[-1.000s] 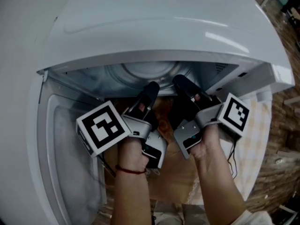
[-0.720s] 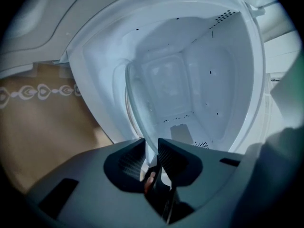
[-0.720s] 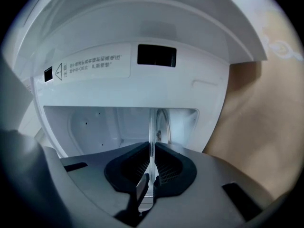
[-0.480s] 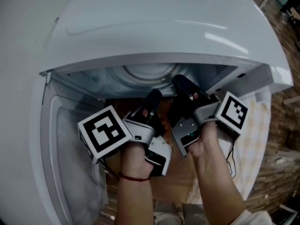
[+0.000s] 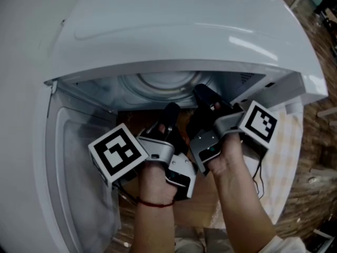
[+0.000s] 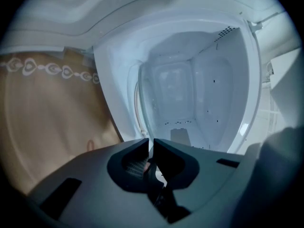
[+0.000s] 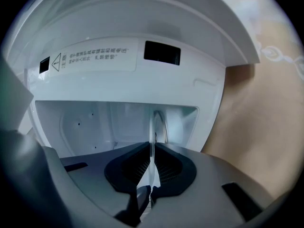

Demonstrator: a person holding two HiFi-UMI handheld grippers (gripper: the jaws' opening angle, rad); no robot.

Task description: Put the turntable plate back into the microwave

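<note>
Turntable plate [image 5: 160,83] rim is clenched in my left hand-held gripper [image 6: 149,141] and right hand-held gripper [image 7: 152,145], inside the microwave [image 5: 184,30] mouth, open door [image 5: 68,162] beside my left

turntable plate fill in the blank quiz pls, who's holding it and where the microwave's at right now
The turntable plate is held by ____ grippers at once.
The left gripper and the right gripper each have their jaws ____ on the plate's thin glass edge.
The door of the microwave stands ____, so the cavity is exposed.
Missing words: two; shut; open.
</note>
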